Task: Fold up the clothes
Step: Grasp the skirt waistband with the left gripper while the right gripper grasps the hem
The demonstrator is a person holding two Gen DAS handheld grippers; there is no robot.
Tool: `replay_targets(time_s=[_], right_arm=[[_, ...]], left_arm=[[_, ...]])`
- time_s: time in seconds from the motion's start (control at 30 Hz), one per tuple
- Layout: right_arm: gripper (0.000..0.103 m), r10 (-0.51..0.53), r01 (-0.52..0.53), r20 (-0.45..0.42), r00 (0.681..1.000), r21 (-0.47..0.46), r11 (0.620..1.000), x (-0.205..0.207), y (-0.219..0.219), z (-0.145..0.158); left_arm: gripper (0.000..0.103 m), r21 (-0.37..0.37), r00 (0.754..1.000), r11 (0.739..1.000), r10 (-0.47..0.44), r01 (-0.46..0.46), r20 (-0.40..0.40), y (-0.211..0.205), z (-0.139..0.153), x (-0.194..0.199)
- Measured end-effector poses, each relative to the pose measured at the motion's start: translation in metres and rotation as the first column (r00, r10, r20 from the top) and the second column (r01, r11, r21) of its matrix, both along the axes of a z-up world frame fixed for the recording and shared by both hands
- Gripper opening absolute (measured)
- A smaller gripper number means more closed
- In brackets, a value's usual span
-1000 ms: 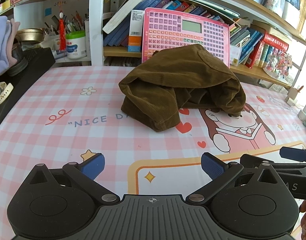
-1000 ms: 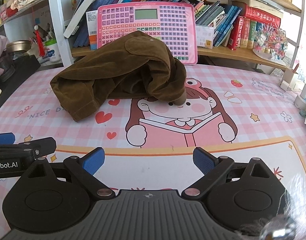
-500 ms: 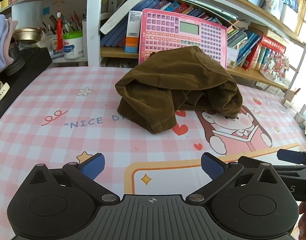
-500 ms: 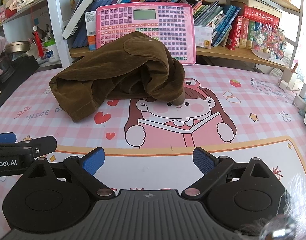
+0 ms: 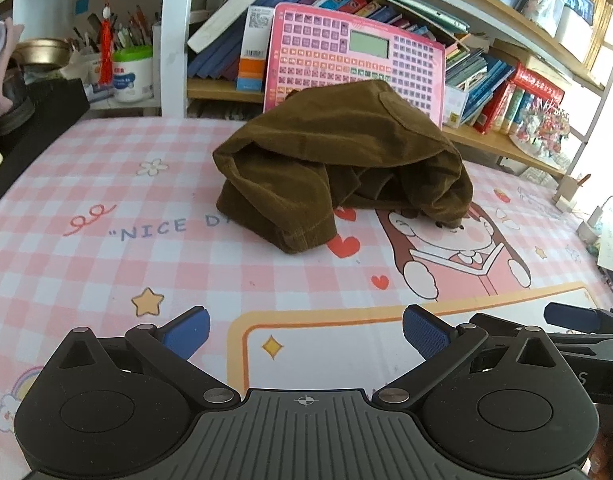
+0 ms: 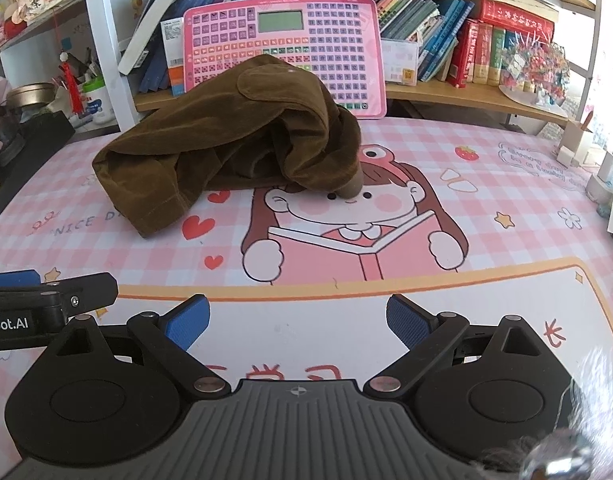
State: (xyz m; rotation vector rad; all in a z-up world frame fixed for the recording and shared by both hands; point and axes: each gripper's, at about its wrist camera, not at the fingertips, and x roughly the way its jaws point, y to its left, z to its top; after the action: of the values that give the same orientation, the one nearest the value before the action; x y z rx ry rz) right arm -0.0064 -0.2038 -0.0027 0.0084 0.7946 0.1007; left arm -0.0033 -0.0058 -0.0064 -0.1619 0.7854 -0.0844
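A crumpled brown corduroy garment (image 5: 338, 168) lies heaped at the far middle of the pink cartoon desk mat (image 5: 106, 240); it also shows in the right wrist view (image 6: 242, 148). My left gripper (image 5: 306, 328) is open and empty, hovering near the mat's front edge, well short of the garment. My right gripper (image 6: 298, 320) is open and empty too, beside the left one. The right gripper's blue fingertip (image 5: 570, 316) shows at the left view's right edge. The left gripper's body (image 6: 46, 304) shows at the right view's left edge.
A pink keyboard toy (image 6: 282, 48) leans on the bookshelf (image 6: 466, 92) right behind the garment. A black box (image 5: 30, 120) and jars stand at the left. Small white items (image 6: 602, 176) sit at the mat's right edge.
Both grippers have stayed open. The left view has shifted a little, so the garment sits slightly further left and closer. The garment itself has not moved.
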Motion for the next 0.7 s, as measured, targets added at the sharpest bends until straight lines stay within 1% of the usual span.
replay_targets(time_s=[0.13,0.27,0.4,0.53,0.7], right_arm=[[0.096,-0.005,0.005,-0.012,1.000,-0.003,1.000,0.001,-0.008,-0.001],[0.096,0.022,-0.022,-0.011,1.000,0.001,1.000,0.005,-0.016,-0.001],[0.096,0.049,-0.049,-0.027,0.998,0.003,0.999,0.010,-0.033,-0.001],[0.096,0.058,-0.057,-0.044,0.997,0.033,0.998,0.016,-0.059,-0.001],[0.096,0.049,-0.044,-0.053,0.997,0.095,0.995,0.026,-0.092,0.000]], left_arm=[[0.103,-0.005,1.000,1.000,0.021,-0.022,-0.017,-0.005,-0.002,0.000],[0.103,-0.004,0.998,0.999,0.054,-0.054,-0.031,-0.014,-0.002,0.000],[0.103,0.020,0.995,0.996,0.084,-0.083,-0.045,-0.033,-0.001,0.003],[0.103,0.081,0.996,0.993,0.088,-0.085,-0.034,-0.060,0.007,0.006],[0.103,0.210,0.999,0.976,0.047,-0.049,0.015,-0.087,0.019,0.023]])
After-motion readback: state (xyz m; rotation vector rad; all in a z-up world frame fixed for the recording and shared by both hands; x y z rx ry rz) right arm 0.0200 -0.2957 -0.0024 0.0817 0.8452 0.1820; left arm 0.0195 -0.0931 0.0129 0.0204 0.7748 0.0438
